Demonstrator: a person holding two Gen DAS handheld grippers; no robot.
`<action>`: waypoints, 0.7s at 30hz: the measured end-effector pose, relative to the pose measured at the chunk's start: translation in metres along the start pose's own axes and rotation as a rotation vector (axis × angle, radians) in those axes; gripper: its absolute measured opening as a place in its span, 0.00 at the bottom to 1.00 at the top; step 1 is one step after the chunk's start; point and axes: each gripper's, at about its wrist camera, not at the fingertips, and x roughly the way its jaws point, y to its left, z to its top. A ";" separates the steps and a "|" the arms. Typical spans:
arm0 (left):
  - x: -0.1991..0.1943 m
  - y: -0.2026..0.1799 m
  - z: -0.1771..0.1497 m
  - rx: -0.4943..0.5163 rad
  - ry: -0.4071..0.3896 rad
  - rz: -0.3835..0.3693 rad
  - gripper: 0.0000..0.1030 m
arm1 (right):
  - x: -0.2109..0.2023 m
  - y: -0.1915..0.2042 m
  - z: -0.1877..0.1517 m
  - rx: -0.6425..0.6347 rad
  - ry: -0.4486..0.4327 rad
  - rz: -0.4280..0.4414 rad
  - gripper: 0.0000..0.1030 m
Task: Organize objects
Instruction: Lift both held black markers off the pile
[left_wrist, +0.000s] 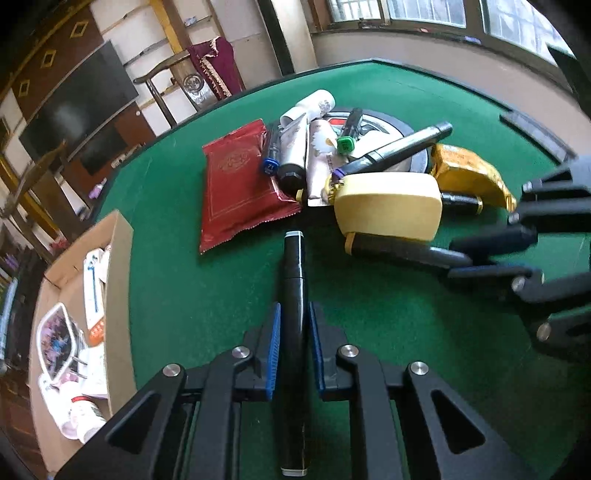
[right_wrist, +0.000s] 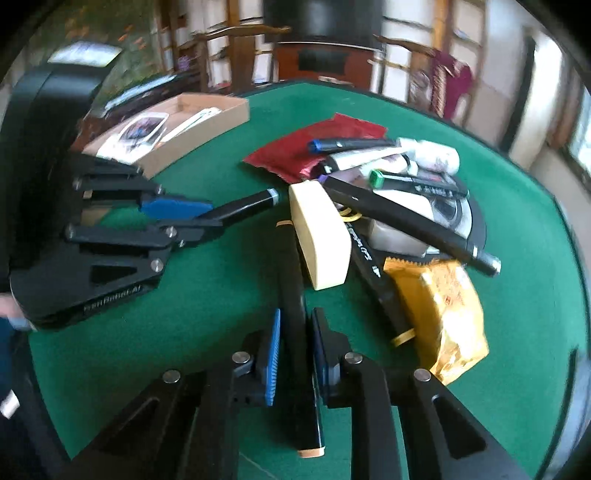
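**Markers pinched in both grippers beside the cream case**

Markers here are light, stiff plastic barrels — smooth, apt to slip or swivel between pads, so a mid-barrel hold suits best. The left gripper (left_wrist: 293, 347) pinches a black marker (left_wrist: 293, 295) that way, its grey-banded cap pointing toward the cream case (left_wrist: 388, 206). The right gripper (right_wrist: 295, 347) is pressed on a yellow-capped marker (right_wrist: 295, 295) whose far end runs under that case, so a straight pull may drag it. Behind the case lie 2 soft crinkly packets, red (left_wrist: 236, 184) and gold (left_wrist: 469, 170), with squeezable tubes and more markers. A cardboard box (left_wrist: 120, 266) sits well left of the case — on green felt (left_wrist: 203, 295).
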 end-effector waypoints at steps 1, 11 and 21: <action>0.000 0.003 0.000 -0.012 -0.001 -0.017 0.14 | -0.001 0.001 0.000 0.003 -0.014 0.007 0.17; -0.008 0.027 0.003 -0.136 -0.044 -0.128 0.14 | -0.017 -0.004 0.005 0.089 -0.102 0.120 0.16; -0.004 0.032 0.004 -0.166 -0.034 -0.144 0.14 | 0.000 0.011 0.002 0.035 -0.029 0.082 0.17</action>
